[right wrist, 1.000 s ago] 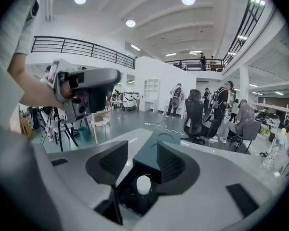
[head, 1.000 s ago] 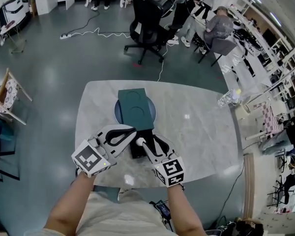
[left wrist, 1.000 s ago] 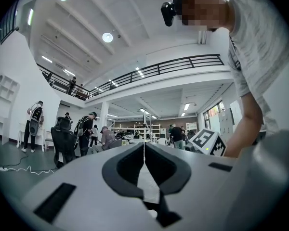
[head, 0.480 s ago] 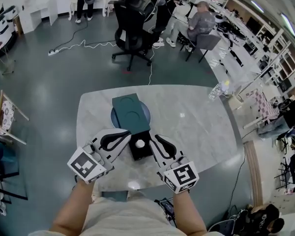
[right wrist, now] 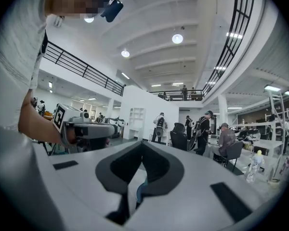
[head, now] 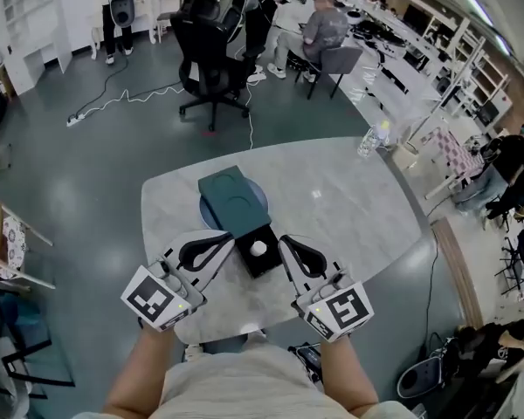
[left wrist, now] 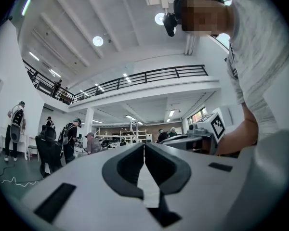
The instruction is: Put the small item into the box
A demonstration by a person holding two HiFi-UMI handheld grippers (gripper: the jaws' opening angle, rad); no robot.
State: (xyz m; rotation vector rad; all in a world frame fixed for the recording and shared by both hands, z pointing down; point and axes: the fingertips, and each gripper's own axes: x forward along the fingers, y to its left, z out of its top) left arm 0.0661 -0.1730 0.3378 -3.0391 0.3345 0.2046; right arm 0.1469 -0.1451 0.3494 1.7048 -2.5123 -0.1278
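A small black box [head: 260,253] stands open on the marble table [head: 349,208], and the small white item [head: 258,248] lies inside it. Its dark green lid [head: 234,201] rests just behind on a round blue disc [head: 260,201]. In the head view my left gripper [head: 233,236] is left of the box and my right gripper [head: 285,242] right of it, both raised off the table. The left gripper [left wrist: 144,145] is shut with nothing in it. The right gripper [right wrist: 142,144] has just been closing and is shut, empty too.
A clear water bottle [head: 371,139] stands at the table's far right edge. A black office chair [head: 206,58] and seated and standing people are beyond the table. A wooden chair [head: 16,244] is on the floor to the left.
The white item left the right gripper's tip and now lies in the box. The right jaws closed. Both grippers rose and drew apart from the box.
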